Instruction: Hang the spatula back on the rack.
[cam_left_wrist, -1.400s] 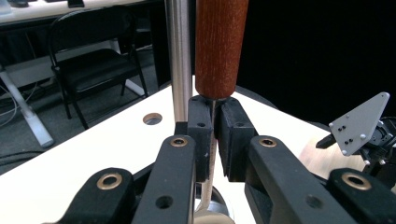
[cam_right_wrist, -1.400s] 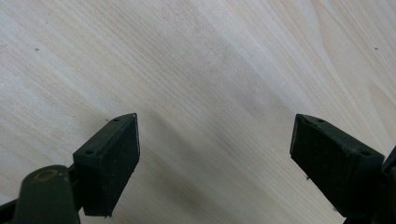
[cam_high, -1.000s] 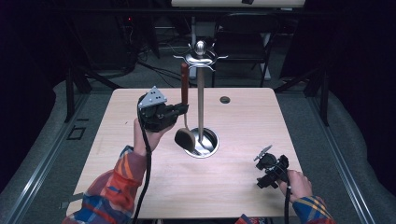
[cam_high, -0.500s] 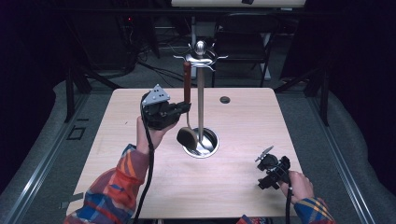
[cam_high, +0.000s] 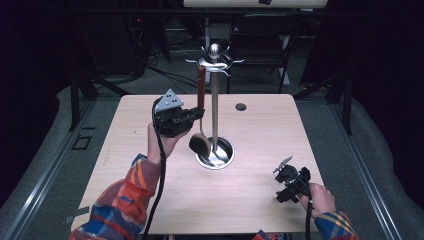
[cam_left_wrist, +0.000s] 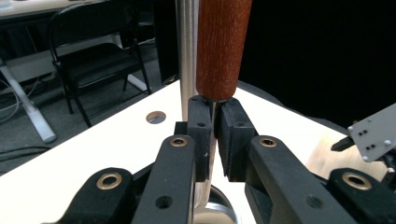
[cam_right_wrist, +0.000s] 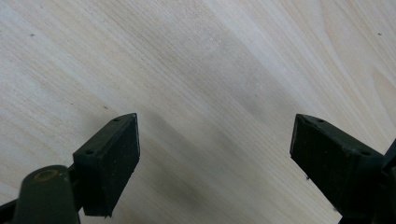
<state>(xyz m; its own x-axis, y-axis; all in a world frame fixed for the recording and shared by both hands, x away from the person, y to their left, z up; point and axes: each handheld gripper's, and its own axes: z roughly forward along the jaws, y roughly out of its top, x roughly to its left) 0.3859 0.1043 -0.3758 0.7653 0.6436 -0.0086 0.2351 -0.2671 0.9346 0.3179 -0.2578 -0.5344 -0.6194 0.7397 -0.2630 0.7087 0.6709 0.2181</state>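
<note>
- High view: left gripper (cam_high: 199, 114) at frame centre-left, clenched on thin metal shank of brown wooden-handled ladle (cam_high: 201, 87), beside upright steel utensil stand (cam_high: 214, 100).
- Ladle's dark bowl hangs over stand's round base, centre of light wooden worktop (cam_high: 260, 130).
- Right gripper (cam_right_wrist: 215, 154), lower right, released, jaws wide apart over bare worktop.

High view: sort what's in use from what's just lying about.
In use: left gripper shut on the ladle; the utensil stand where it hangs.

Idle: right gripper, open over bare table; grommet hole; chair behind.
</note>
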